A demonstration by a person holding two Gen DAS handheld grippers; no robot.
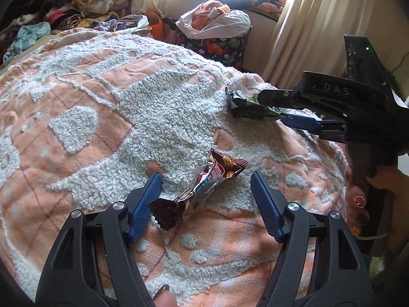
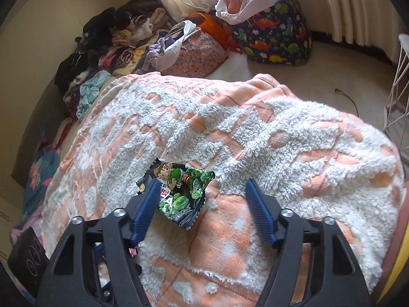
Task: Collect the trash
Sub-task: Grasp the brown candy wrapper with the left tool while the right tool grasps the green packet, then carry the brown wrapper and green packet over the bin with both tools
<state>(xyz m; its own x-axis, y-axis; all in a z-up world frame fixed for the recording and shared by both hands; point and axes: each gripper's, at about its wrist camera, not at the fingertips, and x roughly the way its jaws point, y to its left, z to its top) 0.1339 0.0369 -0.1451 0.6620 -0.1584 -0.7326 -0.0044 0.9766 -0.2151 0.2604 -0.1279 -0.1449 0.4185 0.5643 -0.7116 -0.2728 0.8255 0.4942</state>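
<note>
Nearest to the left wrist camera is the left gripper (image 1: 206, 192), its jaws standing half wide with nothing pressed between them. The brown wrapper (image 1: 202, 190) lies on the blanket (image 1: 84, 97) inside the gap, its dark crimped end just beside the left pad at about 8 o'clock, while the right pad stands apart from it. If the jaws close from here, I think the wrapper may only be pushed sideways and slip out, because it lies slanted and is thin and glossy. The pads may also catch the fluffy pile of the blanket together with the wrapper.

Farther, at 2 o'clock in the same view, the right gripper (image 2: 200, 192) reaches over the green wrapper (image 2: 179, 192). In its own camera the jaws are also half wide and hold nothing; the left pad lies over the wrapper's edge at about 9 o'clock and the right pad is well apart. A closing here may fold or flick the wrapper away.

Beyond the bed, at 12 o'clock, stands the dinosaur-print bag (image 2: 276, 35); I cannot tell whether it is meant for trash.
</note>
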